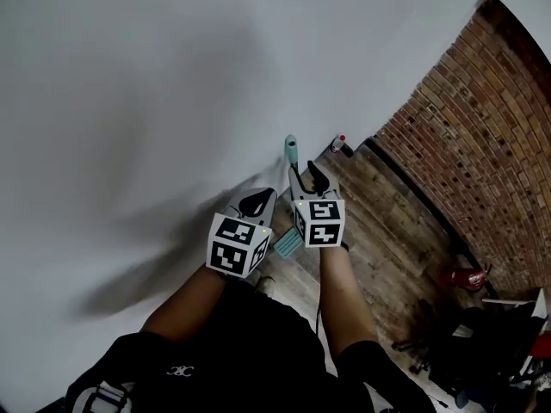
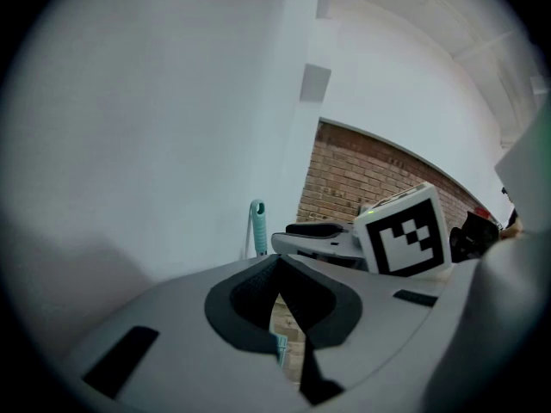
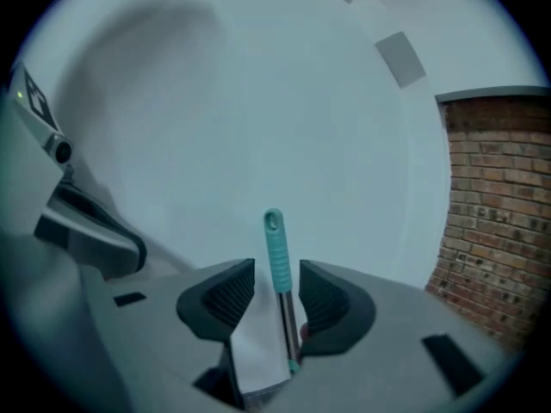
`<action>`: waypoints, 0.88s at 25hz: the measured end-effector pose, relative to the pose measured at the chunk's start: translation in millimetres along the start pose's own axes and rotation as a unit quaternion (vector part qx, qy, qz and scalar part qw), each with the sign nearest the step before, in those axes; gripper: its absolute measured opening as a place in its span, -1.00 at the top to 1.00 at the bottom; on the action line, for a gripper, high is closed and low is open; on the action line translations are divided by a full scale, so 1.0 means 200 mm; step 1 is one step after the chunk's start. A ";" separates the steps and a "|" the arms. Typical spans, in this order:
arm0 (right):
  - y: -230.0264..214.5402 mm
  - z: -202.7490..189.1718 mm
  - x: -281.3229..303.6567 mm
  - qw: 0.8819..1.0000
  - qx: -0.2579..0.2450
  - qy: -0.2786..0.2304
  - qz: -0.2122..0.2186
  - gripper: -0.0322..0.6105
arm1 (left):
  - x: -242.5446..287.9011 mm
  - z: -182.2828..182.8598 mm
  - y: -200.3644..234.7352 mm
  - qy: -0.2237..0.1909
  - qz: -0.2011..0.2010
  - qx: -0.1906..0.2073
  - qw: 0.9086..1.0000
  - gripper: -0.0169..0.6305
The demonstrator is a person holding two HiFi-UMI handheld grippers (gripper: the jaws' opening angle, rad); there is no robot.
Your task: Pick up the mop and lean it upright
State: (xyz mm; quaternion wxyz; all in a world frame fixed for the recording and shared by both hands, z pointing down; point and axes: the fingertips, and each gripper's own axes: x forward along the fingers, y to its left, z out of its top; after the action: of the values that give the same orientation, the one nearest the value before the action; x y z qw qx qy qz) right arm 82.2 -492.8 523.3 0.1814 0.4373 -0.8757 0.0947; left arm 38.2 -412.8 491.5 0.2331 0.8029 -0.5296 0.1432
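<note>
Wooden plank floor [image 1: 387, 231] — the mop [image 1: 291, 153] stands on it, red object [image 1: 465, 275] too.

You work in soft, even light with no glare. The white wall [image 1: 172, 76] reads bright, and your broad, blurred shadow falls across the lower left of the head view. Both gripper views bend strongly at the edges, go black in the corners, and look slightly soft and bluish.

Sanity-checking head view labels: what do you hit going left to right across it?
Order: left hand-held gripper → mop handle → right hand-held gripper → brick wall.
</note>
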 end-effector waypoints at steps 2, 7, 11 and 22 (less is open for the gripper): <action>0.00 -0.02 0.08 1.000 -0.006 0.015 0.005 0.40 | 0.00 -0.01 0.01 -0.001 0.001 -0.004 1.000 0.96; -0.04 -0.03 0.20 0.999 -0.030 0.037 -0.007 0.40 | -0.02 -0.01 0.02 0.005 -0.002 -0.014 1.000 0.96; -0.02 -0.01 0.29 0.998 -0.043 0.044 -0.008 0.41 | -0.05 -0.02 0.06 0.007 0.001 -0.013 1.000 0.96; -0.05 -0.03 0.12 0.997 -0.046 0.005 -0.059 0.56 | -0.05 -0.01 0.05 -0.003 -0.010 -0.013 1.000 0.96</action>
State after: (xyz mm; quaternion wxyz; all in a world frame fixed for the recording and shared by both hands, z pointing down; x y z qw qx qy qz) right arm 78.5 -514.8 538.4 0.2110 0.4785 -0.8511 0.0455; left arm 25.1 -406.0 490.5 0.2433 0.8055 -0.5240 0.1318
